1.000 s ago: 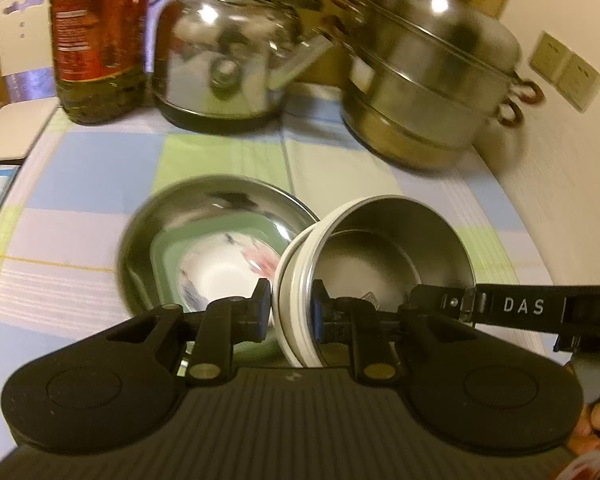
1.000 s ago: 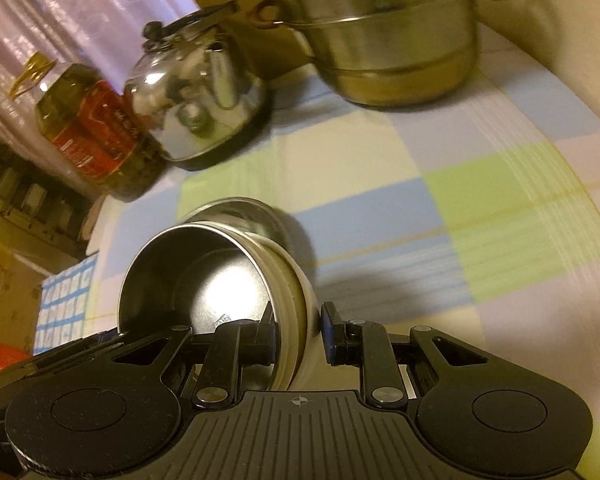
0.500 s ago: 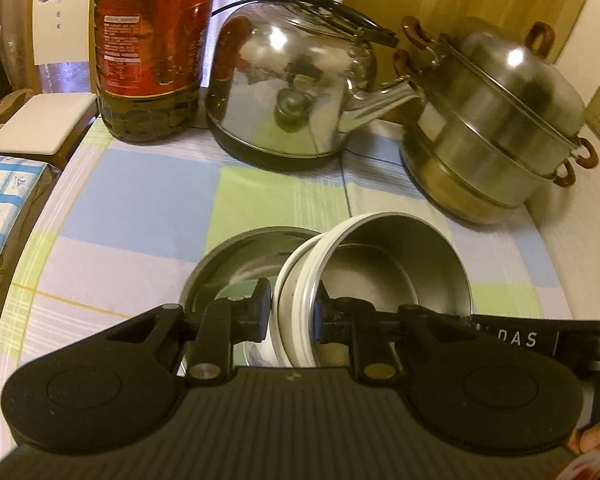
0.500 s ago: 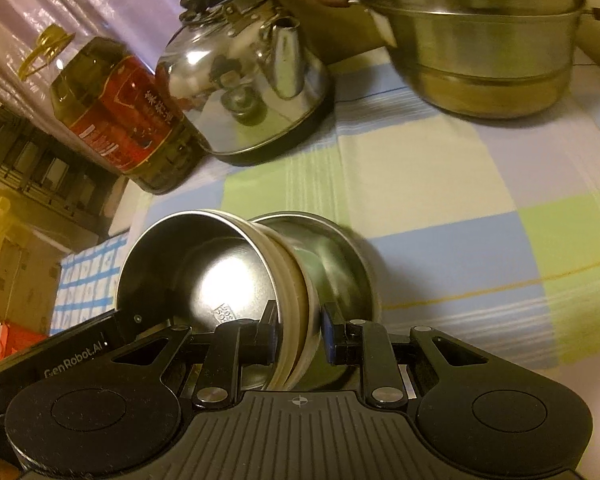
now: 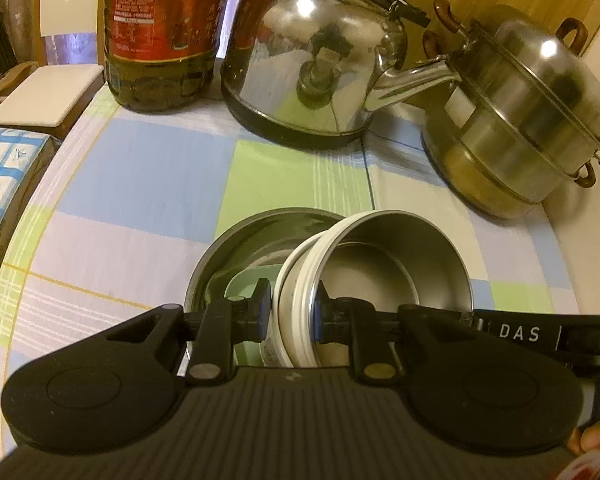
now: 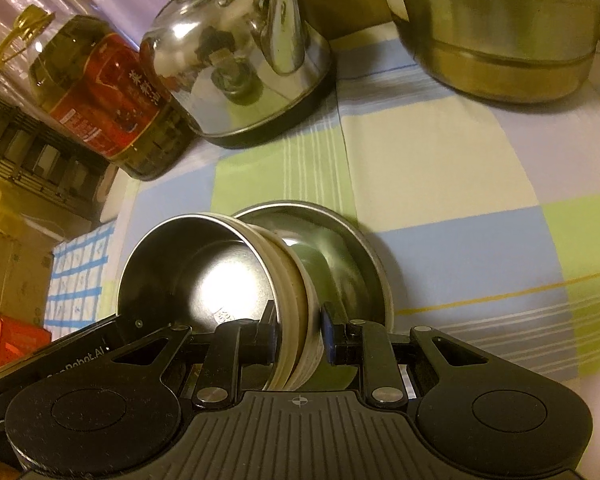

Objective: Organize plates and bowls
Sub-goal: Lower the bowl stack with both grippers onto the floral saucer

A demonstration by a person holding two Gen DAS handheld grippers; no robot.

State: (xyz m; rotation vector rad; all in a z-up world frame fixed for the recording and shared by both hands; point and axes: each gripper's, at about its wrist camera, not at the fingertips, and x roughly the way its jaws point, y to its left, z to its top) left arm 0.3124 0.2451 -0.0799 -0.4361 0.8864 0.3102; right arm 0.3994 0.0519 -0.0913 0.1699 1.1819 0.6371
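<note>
In the left wrist view, the left hand-held gripper (image 5: 290,312) at lower centre is clamped on the white rim of a steel-lined bowl (image 5: 396,264), one pad inside and one outside. The bowl tilts over a steel plate (image 5: 236,240) lying on the checked table (image 5: 148,184); a green-and-white dish (image 5: 244,284) shows inside the plate. A kettle (image 5: 316,60), oil bottle (image 5: 160,32) and steamer pot (image 5: 520,120) stand across the top. In the right wrist view, the right hand-held gripper (image 6: 300,336) is clamped on the bowl's (image 6: 204,272) opposite rim, with the plate (image 6: 340,248) just behind it. The bowl seems close to being nested into the plate; lowering and letting go are left, and no other loose dishes show.
</note>
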